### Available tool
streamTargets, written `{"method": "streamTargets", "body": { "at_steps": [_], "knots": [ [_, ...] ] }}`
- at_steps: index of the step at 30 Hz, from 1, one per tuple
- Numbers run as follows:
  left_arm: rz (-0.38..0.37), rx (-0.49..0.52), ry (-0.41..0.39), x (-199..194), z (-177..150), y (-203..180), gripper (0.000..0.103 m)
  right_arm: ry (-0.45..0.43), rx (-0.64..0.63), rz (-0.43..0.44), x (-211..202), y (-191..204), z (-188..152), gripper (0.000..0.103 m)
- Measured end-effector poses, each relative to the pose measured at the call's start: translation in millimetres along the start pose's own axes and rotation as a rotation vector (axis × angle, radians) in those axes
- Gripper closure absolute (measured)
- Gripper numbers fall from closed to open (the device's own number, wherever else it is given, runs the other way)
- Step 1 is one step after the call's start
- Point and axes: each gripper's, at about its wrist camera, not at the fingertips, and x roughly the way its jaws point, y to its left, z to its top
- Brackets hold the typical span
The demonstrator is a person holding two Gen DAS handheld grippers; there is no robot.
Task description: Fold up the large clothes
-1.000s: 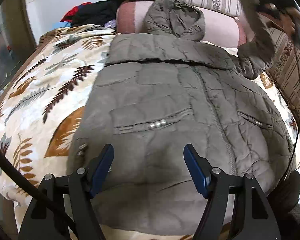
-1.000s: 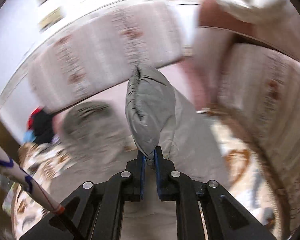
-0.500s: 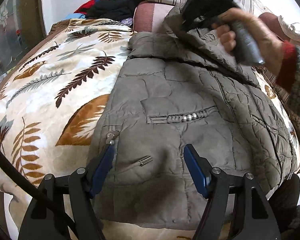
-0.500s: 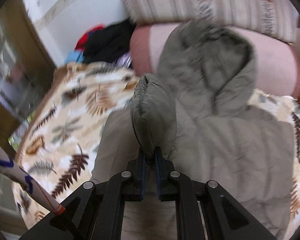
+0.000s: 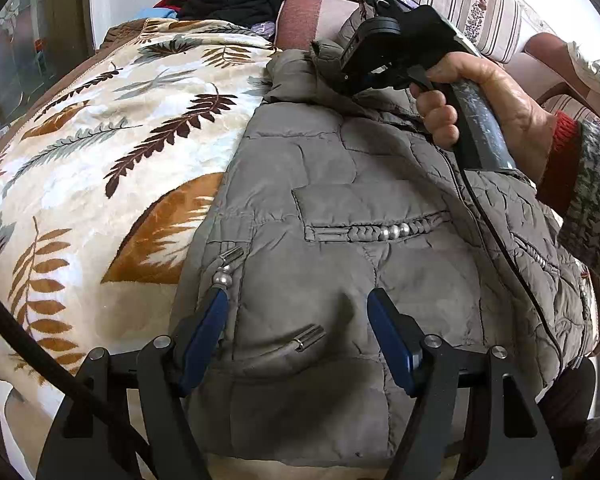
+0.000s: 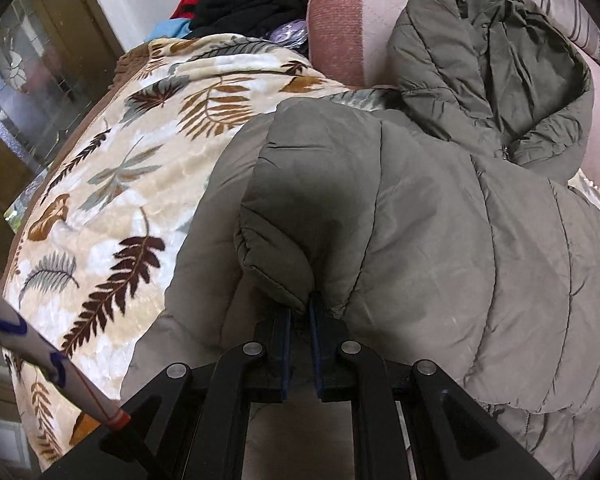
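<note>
One bulky olive-grey quilted puffer jacket (image 5: 360, 208), lying on the leaf-print fleece blanket (image 5: 100, 168), looks soft, light and slippery, best gripped at seams: right gripper (image 6: 300, 312) pinches its sleeve cuff (image 6: 276, 264), left gripper (image 5: 296, 340) hovers spread above the hem.

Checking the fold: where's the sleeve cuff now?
In the right wrist view, the cuff is pinched in the right tool, over the jacket's chest, left of the hood.

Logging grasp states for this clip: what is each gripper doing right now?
Left gripper: open, over the jacket hem, holding nothing.
Right gripper: shut on the jacket's sleeve cuff, carried over the jacket body.
</note>
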Motion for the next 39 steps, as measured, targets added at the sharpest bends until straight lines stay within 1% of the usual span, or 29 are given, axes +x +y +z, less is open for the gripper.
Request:
{"method": "streamTargets", "body": {
  "at_steps": [2,4,5,6,7,8,10,12,14,15,18,19,21,22,24,26,28,31,34,35,36,37,39],
  "knots": [
    [0.002,0.002,0.001,-0.8,0.3,-1.3,0.032,0.005,-0.026,0.011,-4.2,3.4,-2.5,0.090],
    [0.008,0.003,-0.004,-3.4,0.2,-1.3,0.032,0.003,-0.017,0.028,-13.8,2.3,-4.5,0.081],
    [0.010,0.002,-0.010,-5.0,0.2,-0.6,0.032,-0.003,-0.006,0.066,-20.5,0.9,-5.1,0.075],
    [0.011,0.001,-0.015,-6.5,0.3,0.5,0.032,-0.016,-0.001,0.091,-27.4,-0.8,-5.4,0.062],
    [0.011,-0.001,-0.018,-6.7,1.2,1.1,0.032,-0.048,0.004,0.094,-39.5,-4.3,-6.1,0.052],
    [0.012,-0.002,-0.020,-6.8,1.8,1.8,0.032,-0.082,0.009,0.081,-50.5,-8.6,-5.9,0.050],
    [0.006,-0.007,-0.020,-5.9,2.7,2.4,0.032,-0.122,0.044,0.058,-62.9,-19.9,-2.8,0.050],
    [0.001,-0.005,-0.014,-3.9,2.9,1.6,0.032,-0.126,0.089,0.030,-62.4,-32.1,3.3,0.050],
    [-0.001,0.002,-0.006,-2.2,2.1,1.0,0.032,-0.106,0.117,-0.016,-50.8,-39.2,10.4,0.058],
    [0.001,0.005,-0.004,-1.7,2.0,1.0,0.032,-0.094,0.127,-0.021,-45.0,-40.1,12.8,0.061],
    [0.010,-0.001,-0.001,-1.3,3.3,3.7,0.032,-0.025,0.147,-0.004,-13.5,-34.8,13.0,0.061],
    [0.012,-0.004,-0.001,-1.5,3.7,3.9,0.032,-0.008,0.133,-0.024,-2.4,-29.0,11.1,0.060],
    [0.022,-0.007,-0.007,-4.8,4.9,4.7,0.032,-0.014,0.076,-0.084,5.2,-19.9,8.2,0.060],
    [0.025,-0.007,-0.012,-7.0,5.3,4.4,0.032,-0.021,0.054,-0.098,2.6,-16.8,8.0,0.060],
    [0.036,-0.007,-0.026,-12.8,6.2,4.5,0.032,-0.033,0.049,-0.085,-11.9,-19.4,6.5,0.060],
    [0.046,-0.010,-0.037,-18.1,7.5,5.7,0.032,-0.067,0.054,-0.079,-36.6,-27.3,0.7,0.059],
    [0.062,-0.021,-0.050,-23.8,9.5,10.4,0.032,-0.109,0.066,-0.081,-68.9,-45.2,-15.5,0.049],
    [0.090,-0.058,-0.062,-28.6,13.7,26.2,0.032,-0.126,0.109,-0.117,-109.2,-86.3,-52.9,0.046],
    [0.099,-0.108,-0.042,-25.8,17.8,45.5,0.029,-0.108,0.187,-0.170,-143.6,-139.1,-105.0,0.040],
    [0.095,-0.124,-0.034,-23.7,18.9,51.0,0.028,-0.097,0.227,-0.191,-155.3,-159.9,-126.7,0.038],
    [0.083,-0.136,-0.024,-21.0,19.6,56.4,0.027,-0.091,0.260,-0.205,-164.0,-177.0,-143.6,0.032],
    [0.070,-0.145,-0.010,-17.4,20.1,60.6,0.026,-0.085,0.309,-0.224,-175.6,-199.2,-168.3,0.025],
    [0.022,-0.152,0.027,-5.2,22.1,66.7,0.025,-0.053,0.377,-0.289,-190.7,-232.9,-209.4,0.017]
  ]
}}
